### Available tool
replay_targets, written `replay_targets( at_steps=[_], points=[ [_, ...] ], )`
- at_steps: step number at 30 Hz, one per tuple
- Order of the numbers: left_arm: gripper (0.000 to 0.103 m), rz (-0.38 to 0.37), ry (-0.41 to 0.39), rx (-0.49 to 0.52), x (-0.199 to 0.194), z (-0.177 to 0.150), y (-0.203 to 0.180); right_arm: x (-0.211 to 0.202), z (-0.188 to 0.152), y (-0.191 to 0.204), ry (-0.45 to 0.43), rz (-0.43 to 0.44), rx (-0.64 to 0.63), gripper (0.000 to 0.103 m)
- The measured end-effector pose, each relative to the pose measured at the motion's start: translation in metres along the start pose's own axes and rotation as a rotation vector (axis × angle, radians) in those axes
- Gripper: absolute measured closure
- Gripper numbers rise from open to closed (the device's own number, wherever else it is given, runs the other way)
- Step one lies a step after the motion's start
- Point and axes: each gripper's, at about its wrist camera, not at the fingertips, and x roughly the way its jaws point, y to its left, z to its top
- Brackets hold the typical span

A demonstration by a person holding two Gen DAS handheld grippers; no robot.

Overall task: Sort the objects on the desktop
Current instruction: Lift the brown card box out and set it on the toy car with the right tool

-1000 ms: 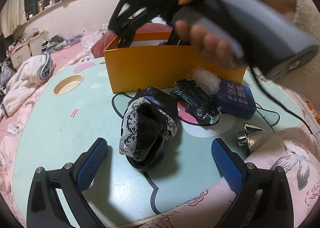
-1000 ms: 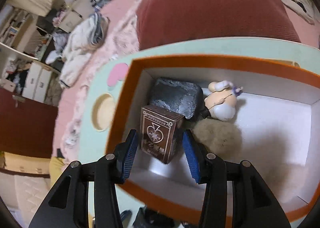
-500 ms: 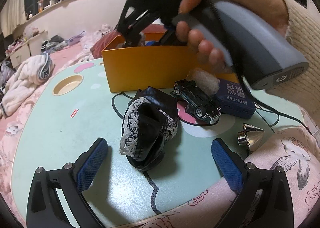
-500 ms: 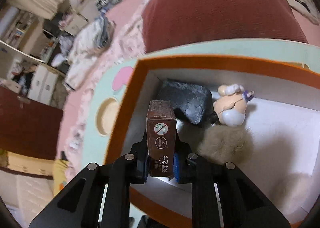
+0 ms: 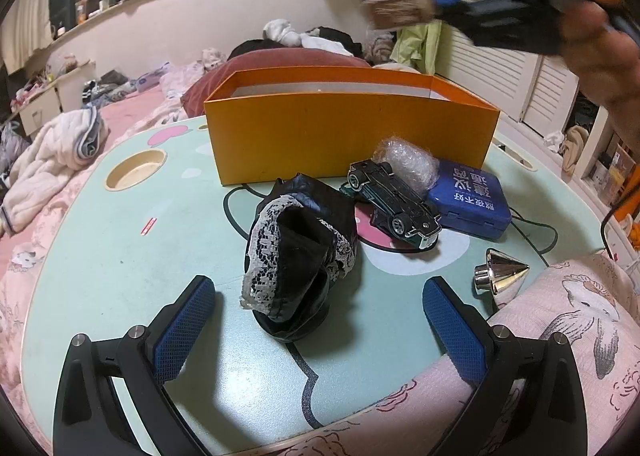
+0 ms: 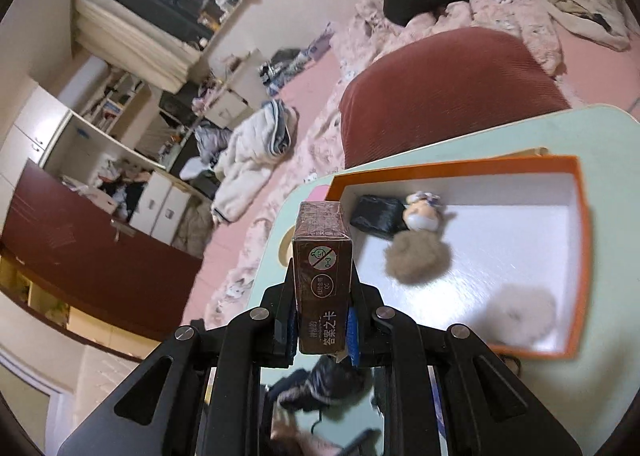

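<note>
Right gripper (image 6: pixel 322 326) clamps a small brown card box (image 6: pixel 322 280), raised above and left of the orange cardboard box (image 6: pixel 582 240). Left gripper (image 5: pixel 318 322) hangs spread wide around a black lace-trimmed pouch (image 5: pixel 294 256) in front of that box.

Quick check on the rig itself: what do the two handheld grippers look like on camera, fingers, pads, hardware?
Both match: the left gripper and right gripper have matte black angular linkage arms with round silver pivot screws, and finger pads of blue cross-hatched rubber. In the left view the bare hand on the right gripper's black body is blurred.
</note>
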Motion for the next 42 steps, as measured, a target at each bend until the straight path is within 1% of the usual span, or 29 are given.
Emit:
replay_targets(
  at_steps=[4, 7, 8, 9, 11, 16, 18, 21, 24, 27, 29, 32, 34, 36, 37, 38, 39, 40, 41, 42],
  points=[
    [0.0, -0.002, -0.001, -0.001, 0.0, 0.0, -0.001, -0.017, -0.023, -0.017, 0.017, -0.012, 0.014, 0.084],
    [0.0, 0.0, -0.002, -0.001, 0.0, 0.0, -0.001, -0.026, -0.039, -0.034, 0.029, -0.077, 0.003, 0.084],
    [0.0, 0.0, -0.001, -0.001, 0.0, 0.0, -0.001, -0.027, -0.043, -0.039, 0.048, -0.089, -0.007, 0.084],
    [0.0, 0.0, -0.001, -0.001, 0.0, 0.0, -0.001, -0.029, -0.048, -0.046, 0.072, -0.087, -0.011, 0.083],
    [0.0, 0.002, 0.0, -0.001, 0.001, 0.0, -0.002, -0.025, -0.053, -0.051, 0.09, -0.078, 0.005, 0.083],
    [0.0, 0.001, -0.001, -0.001, 0.001, -0.001, -0.001, 0.011, -0.055, -0.023, 0.133, -0.069, -0.077, 0.082],
    [0.0, 0.001, -0.001, -0.002, 0.001, -0.001, -0.001, 0.025, -0.058, -0.016, 0.133, -0.077, -0.093, 0.078],
    [0.0, 0.0, -0.002, -0.003, 0.001, 0.0, -0.001, 0.037, -0.062, -0.002, 0.123, -0.13, -0.152, 0.078],
    [0.0, 0.001, -0.001, -0.002, 0.001, -0.001, -0.001, 0.029, -0.07, 0.003, 0.086, -0.156, -0.205, 0.078],
    [0.0, 0.002, -0.001, -0.002, 0.0, -0.001, -0.001, 0.008, -0.081, -0.006, 0.032, -0.178, -0.215, 0.078],
    [0.0, 0.002, -0.001, -0.002, 0.0, -0.001, -0.001, -0.008, -0.09, -0.016, 0.003, -0.216, -0.237, 0.078],
    [0.0, 0.002, -0.001, -0.002, 0.0, -0.001, -0.001, -0.026, -0.112, -0.029, -0.012, -0.312, -0.315, 0.078],
    [0.0, 0.002, -0.001, -0.002, 0.0, -0.001, -0.001, -0.033, -0.13, -0.041, -0.014, -0.376, -0.357, 0.078],
    [0.0, 0.002, -0.001, -0.002, 0.0, -0.001, -0.001, -0.031, -0.142, -0.055, -0.001, -0.415, -0.361, 0.078],
    [0.0, 0.004, -0.001, 0.0, -0.001, -0.002, -0.002, -0.032, -0.148, -0.057, -0.026, -0.417, -0.385, 0.071],
    [0.0, 0.005, 0.0, 0.001, -0.001, -0.002, -0.002, -0.033, -0.153, -0.055, -0.05, -0.44, -0.415, 0.061],
    [0.0, 0.005, -0.001, 0.001, -0.002, -0.002, -0.001, -0.032, -0.155, -0.053, -0.057, -0.453, -0.436, 0.056],
    [0.0, 0.004, -0.001, 0.001, -0.002, -0.002, -0.001, -0.029, -0.154, -0.05, -0.047, -0.466, -0.456, 0.047],
    [0.0, 0.004, -0.001, 0.001, -0.002, -0.002, -0.002, -0.025, -0.154, -0.047, -0.038, -0.486, -0.479, 0.041],
    [0.0, 0.005, -0.001, 0.002, -0.002, -0.002, -0.002, -0.022, -0.155, -0.045, -0.033, -0.507, -0.497, 0.039]
  ],
)
